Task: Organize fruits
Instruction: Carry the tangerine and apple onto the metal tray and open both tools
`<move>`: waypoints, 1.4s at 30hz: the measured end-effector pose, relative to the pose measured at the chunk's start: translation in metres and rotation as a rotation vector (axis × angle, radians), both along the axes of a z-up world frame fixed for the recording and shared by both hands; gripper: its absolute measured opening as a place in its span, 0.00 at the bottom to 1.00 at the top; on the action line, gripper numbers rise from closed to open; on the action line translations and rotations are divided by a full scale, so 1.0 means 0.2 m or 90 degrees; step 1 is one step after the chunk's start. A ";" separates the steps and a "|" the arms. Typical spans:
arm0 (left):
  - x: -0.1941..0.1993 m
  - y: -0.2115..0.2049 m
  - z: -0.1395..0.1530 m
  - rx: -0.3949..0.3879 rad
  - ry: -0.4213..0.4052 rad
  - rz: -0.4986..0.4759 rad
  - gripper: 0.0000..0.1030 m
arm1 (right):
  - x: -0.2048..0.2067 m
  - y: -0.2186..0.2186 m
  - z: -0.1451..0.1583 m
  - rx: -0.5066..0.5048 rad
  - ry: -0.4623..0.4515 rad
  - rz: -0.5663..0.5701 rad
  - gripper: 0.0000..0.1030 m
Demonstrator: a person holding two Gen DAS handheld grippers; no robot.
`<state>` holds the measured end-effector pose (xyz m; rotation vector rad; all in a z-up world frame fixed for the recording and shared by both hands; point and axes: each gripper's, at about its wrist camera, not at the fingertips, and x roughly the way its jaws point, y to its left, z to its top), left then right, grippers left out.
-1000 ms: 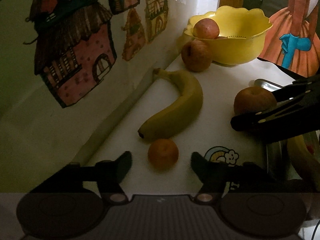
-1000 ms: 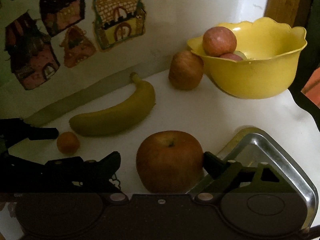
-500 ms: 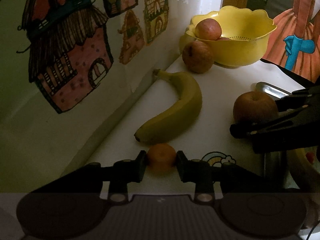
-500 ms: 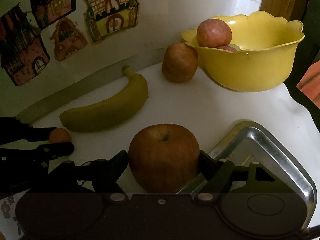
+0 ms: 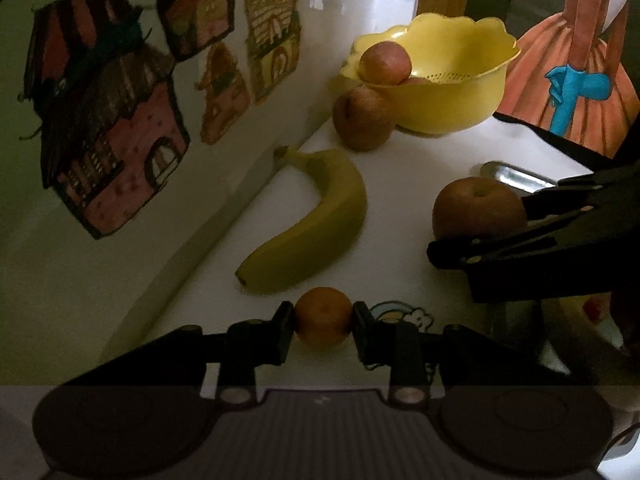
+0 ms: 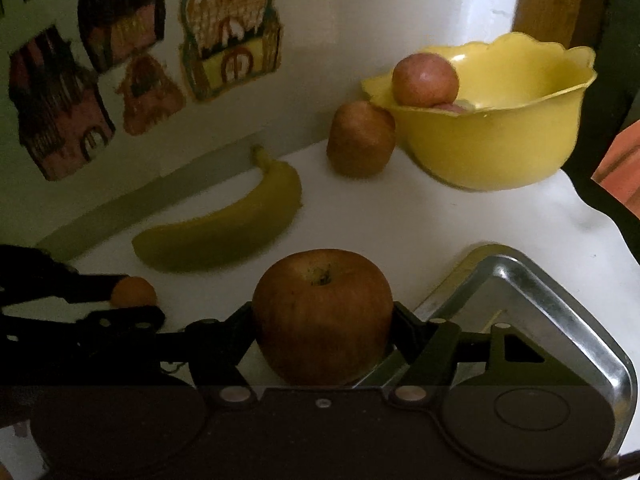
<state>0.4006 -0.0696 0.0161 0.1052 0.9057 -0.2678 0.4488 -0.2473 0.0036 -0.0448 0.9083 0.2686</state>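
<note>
My left gripper (image 5: pixel 323 322) is shut on a small orange (image 5: pixel 323 316), low over the white table. My right gripper (image 6: pixel 323 328) is shut on a brown-red apple (image 6: pixel 323 316), which also shows as the apple (image 5: pixel 478 208) in the left wrist view. A banana (image 5: pixel 316 224) lies just beyond the orange, by the wall. Another apple (image 5: pixel 362 118) sits on the table against the yellow bowl (image 5: pixel 460 108). The bowl holds a red apple (image 5: pixel 385 63) at its rim and more fruit under it.
A steel tray (image 6: pixel 560 304) lies at the right, just behind the held apple. The wall (image 5: pixel 120 120) with house drawings runs along the left. An orange-and-blue dress picture (image 5: pixel 576 80) stands at the far right. A rainbow sticker (image 5: pixel 404 314) marks the table.
Both grippers have shut: the left on the orange, the right on the apple. Both views have shifted slightly since the earlier frames.
</note>
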 end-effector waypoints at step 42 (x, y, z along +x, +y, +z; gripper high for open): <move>-0.01 -0.66 0.01 -0.054 0.059 -0.084 0.33 | -0.41 -0.69 -0.05 0.010 0.029 -0.194 0.69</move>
